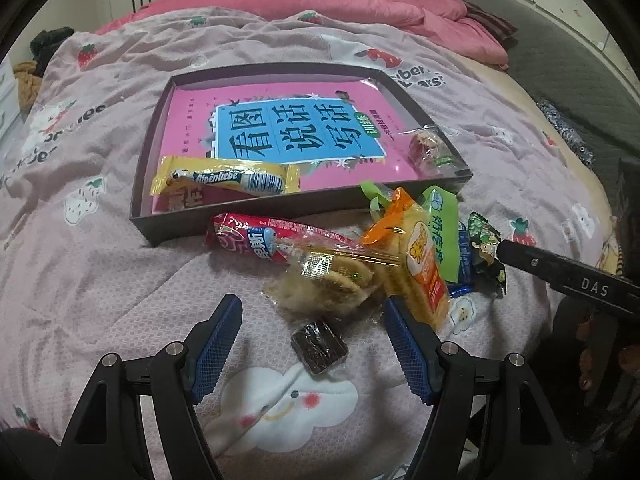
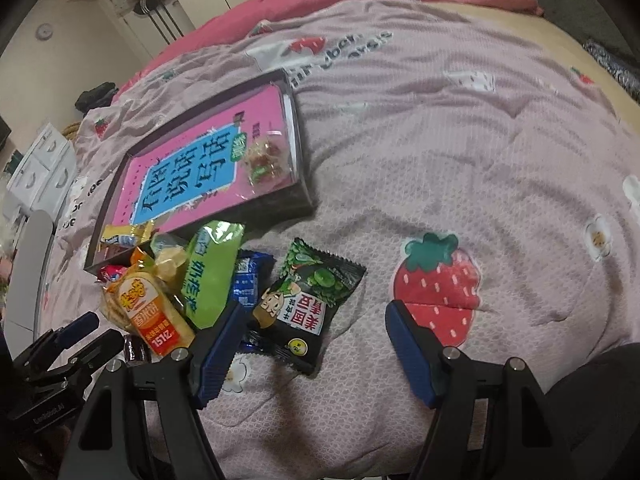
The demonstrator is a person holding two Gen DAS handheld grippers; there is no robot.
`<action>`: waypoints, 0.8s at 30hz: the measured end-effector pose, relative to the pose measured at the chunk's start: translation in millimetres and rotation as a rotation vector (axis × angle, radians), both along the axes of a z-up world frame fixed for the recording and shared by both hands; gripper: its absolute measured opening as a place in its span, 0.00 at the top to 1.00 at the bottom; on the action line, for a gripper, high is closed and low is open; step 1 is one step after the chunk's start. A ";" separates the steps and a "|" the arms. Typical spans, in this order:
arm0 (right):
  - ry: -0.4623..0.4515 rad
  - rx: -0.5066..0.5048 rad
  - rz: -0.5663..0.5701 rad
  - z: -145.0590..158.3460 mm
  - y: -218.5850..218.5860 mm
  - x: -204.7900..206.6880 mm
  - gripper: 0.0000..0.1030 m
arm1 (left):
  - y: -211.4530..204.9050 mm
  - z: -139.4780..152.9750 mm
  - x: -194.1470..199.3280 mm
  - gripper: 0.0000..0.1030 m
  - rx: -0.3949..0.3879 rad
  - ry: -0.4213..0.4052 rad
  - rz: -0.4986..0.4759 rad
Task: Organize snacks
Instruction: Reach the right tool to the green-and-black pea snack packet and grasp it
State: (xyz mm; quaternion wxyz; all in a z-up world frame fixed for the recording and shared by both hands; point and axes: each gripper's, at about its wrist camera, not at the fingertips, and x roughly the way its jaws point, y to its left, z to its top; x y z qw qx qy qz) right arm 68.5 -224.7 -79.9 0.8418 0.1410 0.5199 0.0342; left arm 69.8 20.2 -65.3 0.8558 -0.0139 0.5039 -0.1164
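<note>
The left gripper (image 1: pixel 314 334) hangs over the bed with its jaws apart and nothing clamped; a small dark wrapped brownie square (image 1: pixel 319 345) lies on the quilt (image 1: pixel 100 280) between its blue pads. Just beyond sits a clear bag of round biscuits (image 1: pixel 328 280), a red wafer packet (image 1: pixel 260 242) and an orange rice cracker packet (image 1: pixel 416 264), all heaped together.

The right gripper (image 2: pixel 314 332) also has its jaws apart and empty. Its left-hand pad sits just in front of a blue candy wrapper (image 2: pixel 246 280), and a black-and-green pea snack packet (image 2: pixel 308 300) lies on the quilt between the pads. A green milk-biscuit packet (image 2: pixel 210 276) leans on the heap beside it.

Farther back, a shallow dark box (image 1: pixel 248 210) rests on the quilt, lined by a pink book (image 1: pixel 280 128). A yellow Alpenliebe candy stick (image 1: pixel 224 178) lies in its near left corner, and a clear-wrapped sweet (image 1: pixel 430 148) in its right corner. A pink duvet (image 1: pixel 340 4) is bunched at the far end.
</note>
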 end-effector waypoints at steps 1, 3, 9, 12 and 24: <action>0.009 0.005 0.001 -2.3 0.3 1.6 0.30 | 0.8 -0.5 0.6 0.27 -0.004 0.001 0.001; 0.018 0.017 -0.002 -5.3 0.0 3.3 0.30 | 2.7 -1.1 1.8 0.27 -0.010 0.000 0.006; 0.032 0.022 0.004 -10.8 2.9 7.7 0.30 | 4.1 -1.0 3.9 0.27 -0.017 -0.013 0.013; 0.037 0.011 0.022 -13.4 8.0 9.8 0.31 | 4.1 -1.9 4.1 0.27 -0.020 -0.011 0.011; -0.011 -0.082 0.089 -16.2 25.4 21.0 0.45 | -1.2 -8.7 11.6 0.27 -0.020 0.000 0.005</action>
